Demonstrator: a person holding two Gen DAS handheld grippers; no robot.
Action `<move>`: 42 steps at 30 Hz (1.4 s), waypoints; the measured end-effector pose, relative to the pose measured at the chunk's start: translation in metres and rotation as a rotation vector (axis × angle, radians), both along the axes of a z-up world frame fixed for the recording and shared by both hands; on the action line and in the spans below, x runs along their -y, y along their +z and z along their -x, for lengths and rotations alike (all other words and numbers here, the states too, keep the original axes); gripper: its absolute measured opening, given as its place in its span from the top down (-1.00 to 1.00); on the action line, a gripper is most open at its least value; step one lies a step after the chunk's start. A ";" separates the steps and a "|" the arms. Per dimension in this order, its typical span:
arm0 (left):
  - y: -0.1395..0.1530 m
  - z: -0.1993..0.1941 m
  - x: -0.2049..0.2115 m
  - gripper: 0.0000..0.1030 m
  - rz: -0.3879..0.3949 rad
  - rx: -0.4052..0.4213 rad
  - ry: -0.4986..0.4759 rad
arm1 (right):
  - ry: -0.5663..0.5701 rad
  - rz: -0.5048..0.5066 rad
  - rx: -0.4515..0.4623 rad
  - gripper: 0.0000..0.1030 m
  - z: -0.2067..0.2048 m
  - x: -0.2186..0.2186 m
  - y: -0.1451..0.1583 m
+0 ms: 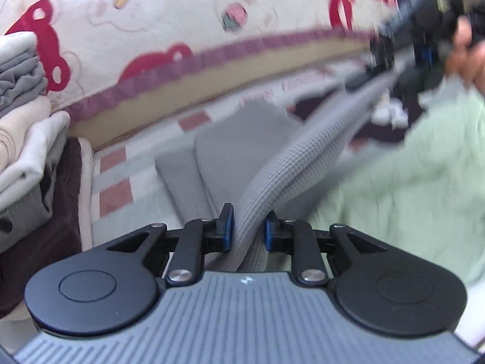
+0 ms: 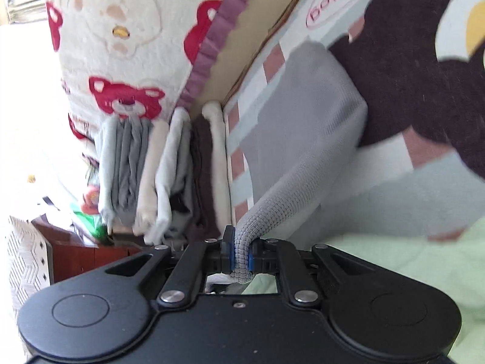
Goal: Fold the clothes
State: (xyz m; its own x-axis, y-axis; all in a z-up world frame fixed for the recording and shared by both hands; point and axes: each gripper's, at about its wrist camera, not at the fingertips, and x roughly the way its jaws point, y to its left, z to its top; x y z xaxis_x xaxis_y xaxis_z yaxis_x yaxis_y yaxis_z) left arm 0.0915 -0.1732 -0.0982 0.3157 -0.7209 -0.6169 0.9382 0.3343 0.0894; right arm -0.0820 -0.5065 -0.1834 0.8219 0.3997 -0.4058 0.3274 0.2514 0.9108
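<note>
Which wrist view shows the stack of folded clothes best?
The right wrist view: the stack of folded clothes appears nearly whole, its grey, white and dark layers set against the bear-print blanket. The left wrist view catches only one side of it at the frame edge.

The grey garment (image 2: 291,194) is a waffle-knit cloth, matt and bumpy, its weave plainest where it bunches between the blue rubbery pads of the right hand-held gripper (image 2: 241,251). That tool's body is matt black plastic with bright metal pivot pins; the left hand-held gripper (image 1: 249,227) adds a ribbed grey plastic housing — dull, not glossy. Beyond it, the bear-print blanket (image 1: 145,30) looks fleecy and soft. To its left, the stack of folded clothes (image 1: 27,97) is smooth cloth. The pale green fabric (image 2: 409,261) to the right looks soft and matt.
</note>
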 end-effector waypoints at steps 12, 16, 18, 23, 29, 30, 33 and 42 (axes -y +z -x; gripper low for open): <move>-0.028 -0.102 0.083 0.57 0.069 -0.121 0.101 | -0.174 -0.174 -0.142 0.78 -0.071 0.066 -0.028; -0.055 -0.132 0.105 0.46 0.099 -0.152 0.248 | -0.160 -0.140 -0.155 0.57 -0.102 0.091 -0.038; -0.071 -0.148 0.102 0.22 0.155 -0.265 0.373 | -0.145 -0.090 -0.161 0.39 -0.109 0.103 -0.045; -0.080 -0.162 0.085 0.19 0.234 -0.357 0.439 | -0.156 0.035 -0.140 0.17 -0.085 0.115 -0.046; -0.066 -0.160 0.052 0.05 0.297 -0.419 0.419 | 0.079 0.627 -0.127 0.05 -0.096 0.075 -0.014; -0.067 -0.158 0.050 0.02 0.280 -0.413 0.409 | 0.120 0.712 -0.125 0.05 -0.101 0.066 -0.013; -0.076 -0.155 0.051 -0.01 0.225 -0.403 0.378 | 0.171 0.786 -0.108 0.06 -0.113 0.055 -0.023; -0.094 -0.135 0.079 0.69 0.134 -0.224 0.280 | 0.104 0.841 -0.097 0.53 -0.133 0.048 -0.055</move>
State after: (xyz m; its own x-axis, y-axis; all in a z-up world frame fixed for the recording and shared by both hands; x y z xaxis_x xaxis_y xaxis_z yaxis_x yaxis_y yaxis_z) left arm 0.2268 -0.2526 -0.1918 0.3799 -0.7049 -0.5990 0.8003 0.5752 -0.1694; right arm 0.0507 -0.5542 -0.2381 0.7443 0.0055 -0.6678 0.3321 0.8645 0.3773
